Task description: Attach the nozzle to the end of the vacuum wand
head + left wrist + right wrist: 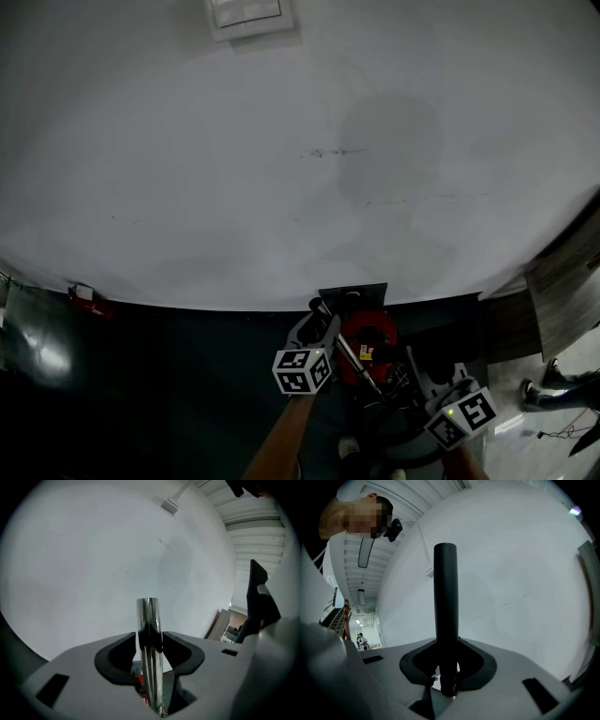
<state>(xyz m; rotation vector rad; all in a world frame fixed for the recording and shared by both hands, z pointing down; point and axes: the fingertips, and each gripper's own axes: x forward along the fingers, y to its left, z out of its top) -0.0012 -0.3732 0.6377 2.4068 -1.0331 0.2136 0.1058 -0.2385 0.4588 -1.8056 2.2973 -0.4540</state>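
Observation:
A chrome vacuum wand (149, 620) rises between the jaws of my left gripper (149, 640), and the black pads press on both its sides. In the head view the wand (351, 356) slants up from the red vacuum body (372, 336) on the dark floor, with the left gripper (319, 330) closed near its upper end. My right gripper (446, 662) is shut on a black tubular nozzle (445, 597) that stands upright out of its jaws. The right gripper (433, 386) sits low and to the right of the vacuum, apart from the wand's tip.
A white wall (300, 141) fills the space ahead, with a switch plate (248, 14) high up. A small red object (86, 298) lies at the wall's foot on the left. Wooden boards (567, 291) lean at the right, near someone's shoes (548, 384).

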